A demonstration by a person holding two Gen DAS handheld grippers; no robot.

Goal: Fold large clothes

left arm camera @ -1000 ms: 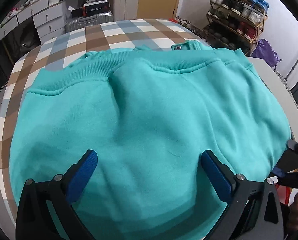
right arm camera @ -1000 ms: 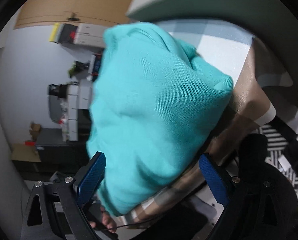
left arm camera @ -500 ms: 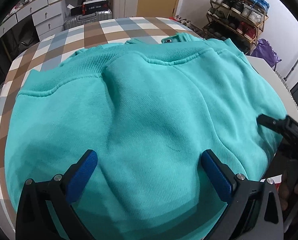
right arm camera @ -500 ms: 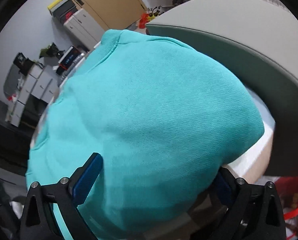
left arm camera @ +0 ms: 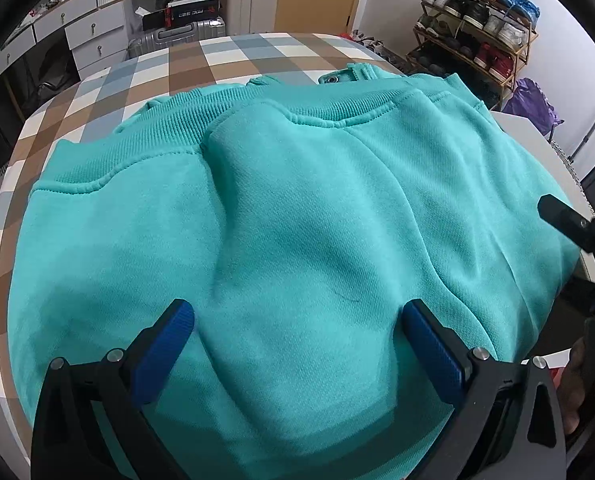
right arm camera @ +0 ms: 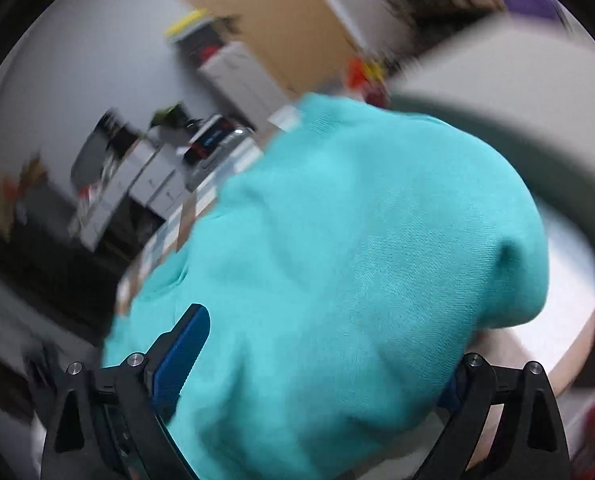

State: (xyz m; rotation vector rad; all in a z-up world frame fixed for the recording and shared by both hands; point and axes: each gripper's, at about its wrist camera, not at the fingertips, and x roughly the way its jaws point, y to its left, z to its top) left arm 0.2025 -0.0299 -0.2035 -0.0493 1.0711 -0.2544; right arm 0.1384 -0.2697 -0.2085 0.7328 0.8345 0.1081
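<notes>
A large teal sweatshirt lies spread over the checked table, with its ribbed hem toward the far side. My left gripper is open just above the near part of the cloth, one blue pad on either side of a soft fold. A black part of the right gripper shows at the garment's right edge, with a hand below it. The right wrist view is blurred. There the sweatshirt bulges between the wide-apart fingers of my right gripper. Its right pad is hidden behind the cloth.
A shoe rack and a purple bag stand at the far right. White drawers and a silver suitcase sit behind the table. A grey surface adjoins the table's right side.
The right gripper has moved up along the garment's right edge and its view has swung round, now blurred. The left gripper has stayed open over the cloth, and the sweatshirt has shifted slightly.
</notes>
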